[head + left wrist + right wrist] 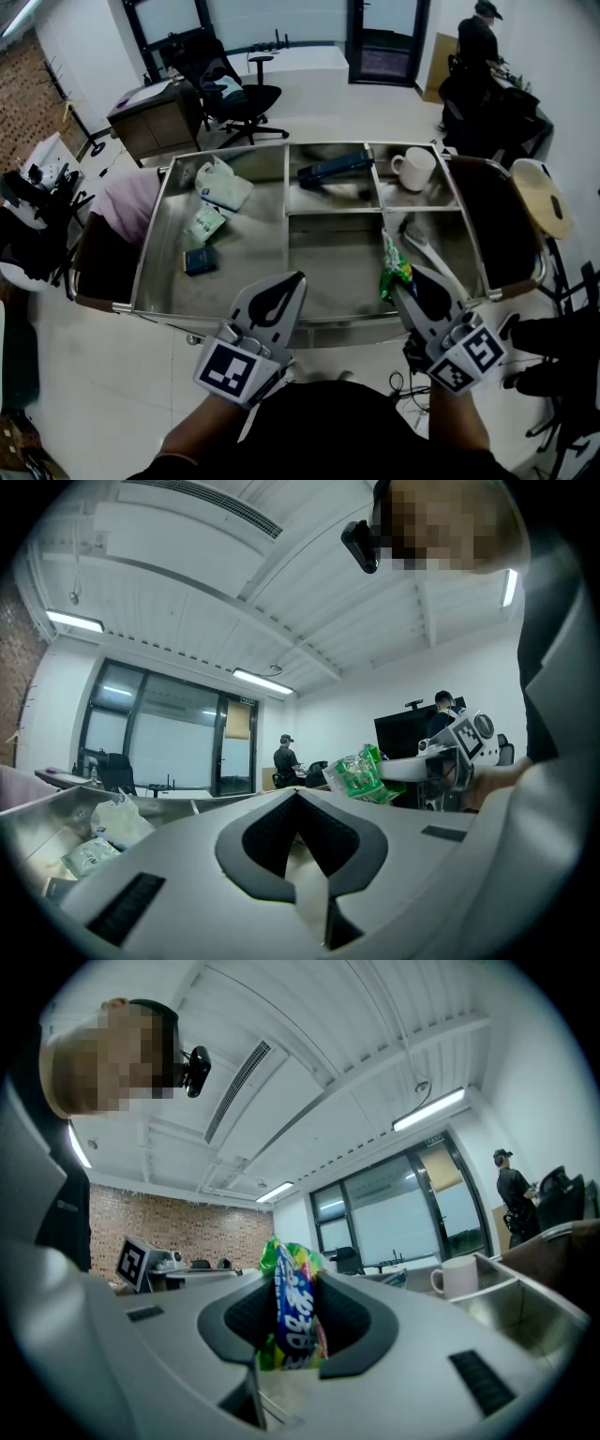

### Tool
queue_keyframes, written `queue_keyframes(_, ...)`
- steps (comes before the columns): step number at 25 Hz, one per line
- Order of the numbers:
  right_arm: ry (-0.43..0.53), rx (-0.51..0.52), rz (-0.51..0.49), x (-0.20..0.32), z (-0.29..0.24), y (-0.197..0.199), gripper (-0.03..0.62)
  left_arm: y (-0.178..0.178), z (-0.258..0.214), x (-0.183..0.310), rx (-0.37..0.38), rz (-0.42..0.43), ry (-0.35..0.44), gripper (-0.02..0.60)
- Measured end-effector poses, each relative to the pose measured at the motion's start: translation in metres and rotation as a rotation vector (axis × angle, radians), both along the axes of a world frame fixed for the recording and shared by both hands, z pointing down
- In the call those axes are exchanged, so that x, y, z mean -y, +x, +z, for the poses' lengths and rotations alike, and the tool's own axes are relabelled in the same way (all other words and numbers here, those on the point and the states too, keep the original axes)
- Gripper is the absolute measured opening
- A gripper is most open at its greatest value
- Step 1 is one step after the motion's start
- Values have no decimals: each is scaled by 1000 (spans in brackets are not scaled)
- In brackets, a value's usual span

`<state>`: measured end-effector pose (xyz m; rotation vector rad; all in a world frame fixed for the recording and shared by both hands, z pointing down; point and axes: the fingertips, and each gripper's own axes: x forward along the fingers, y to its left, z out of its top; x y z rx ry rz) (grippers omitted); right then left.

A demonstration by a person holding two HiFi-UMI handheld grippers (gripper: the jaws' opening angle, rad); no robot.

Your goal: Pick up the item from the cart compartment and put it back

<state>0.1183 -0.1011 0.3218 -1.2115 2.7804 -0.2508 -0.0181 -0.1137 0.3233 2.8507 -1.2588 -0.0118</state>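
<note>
A green snack packet (pixel 395 267) hangs over the near right part of the steel cart (pixel 286 215), with my right gripper (pixel 399 284) shut on it. In the right gripper view the packet (pixel 292 1312) stands upright between the jaws of the right gripper (pixel 289 1283). My left gripper (pixel 289 286) hovers over the cart's near edge, shut with nothing in it. In the left gripper view the left gripper (pixel 298 797) points up and out across the room, and the packet (pixel 361 775) shows off to the right.
The cart holds a white mug (pixel 414 169), a dark blue box (pixel 333 168), a white plastic bag (pixel 221 184), a pale green packet (pixel 204 225) and a small dark booklet (pixel 200 260). An office chair (pixel 230 89) and a person (pixel 480 42) are beyond.
</note>
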Motion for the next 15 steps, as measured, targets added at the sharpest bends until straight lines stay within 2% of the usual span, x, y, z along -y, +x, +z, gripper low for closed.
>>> queue_keyframes(9, 7, -15, -18, 3, -6, -6, 124, -7, -1, 0, -4, -13, 2, 0)
queue_keyframes(15, 27, -66, -26, 12, -12, -12, 124, -14, -2, 4, -10, -29, 5, 0)
